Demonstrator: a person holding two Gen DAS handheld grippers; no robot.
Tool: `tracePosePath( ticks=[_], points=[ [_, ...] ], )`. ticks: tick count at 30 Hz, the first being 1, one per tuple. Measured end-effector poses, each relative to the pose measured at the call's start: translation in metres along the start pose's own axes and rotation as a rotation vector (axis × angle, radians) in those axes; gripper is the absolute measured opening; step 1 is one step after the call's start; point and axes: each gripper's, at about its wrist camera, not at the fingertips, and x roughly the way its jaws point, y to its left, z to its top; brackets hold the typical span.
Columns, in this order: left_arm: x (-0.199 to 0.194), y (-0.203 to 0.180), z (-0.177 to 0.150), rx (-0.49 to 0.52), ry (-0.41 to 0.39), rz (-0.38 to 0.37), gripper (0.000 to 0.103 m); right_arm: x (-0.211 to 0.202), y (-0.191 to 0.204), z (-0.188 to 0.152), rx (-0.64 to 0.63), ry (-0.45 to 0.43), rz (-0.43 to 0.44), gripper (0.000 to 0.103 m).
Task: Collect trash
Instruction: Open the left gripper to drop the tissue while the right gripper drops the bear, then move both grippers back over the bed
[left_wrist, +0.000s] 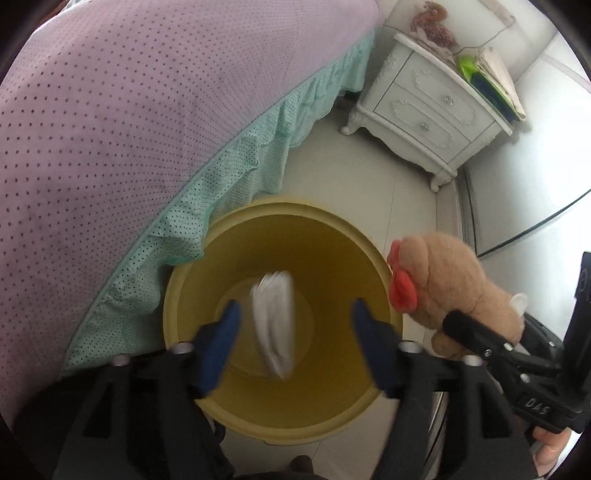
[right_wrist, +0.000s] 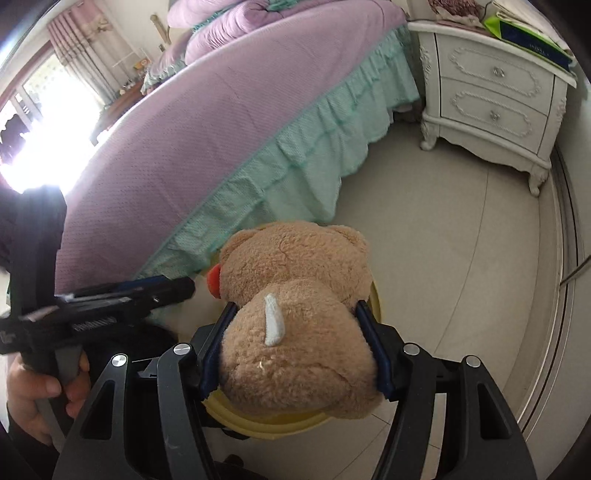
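Quilted lilac bed (left_wrist: 110, 110), round yellow bin (left_wrist: 192, 266), fuzzy bear (right_wrist: 295, 332)

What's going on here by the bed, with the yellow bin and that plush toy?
A person with a gripper in each hand is binning things beside the bed. The left gripper is open over the yellow bin, and a blurred white wad sits between its fingers, untouched, apparently dropping in. The right gripper is clamped on a tan plush toy above the bin's rim.

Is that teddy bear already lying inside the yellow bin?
No. The teddy bear is clamped between the right gripper fingers above the yellow bin, which holds only a white tissue.
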Motion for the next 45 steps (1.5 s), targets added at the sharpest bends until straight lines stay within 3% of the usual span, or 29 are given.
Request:
tracePosePath(
  ticks=[7,17,24,45],
  points=[
    [0.002,0.017,0.001,-0.077,0.012,-0.033,0.071,0.018,0.001,-0.005,-0.020,0.041,0.003,0.062],
    [0.004,0.017,0.001,-0.060,0.027,-0.018,0.071,0.037,0.015,-0.009,-0.077,0.091,-0.002,0.063],
    [0.006,0.015,0.001,-0.048,0.028,-0.021,0.071,0.041,0.016,-0.010,-0.073,0.075,-0.034,0.079],
    [0.006,0.015,0.000,-0.039,0.033,-0.024,0.071,0.040,0.019,-0.011,-0.102,0.097,-0.033,0.078]
  ],
)
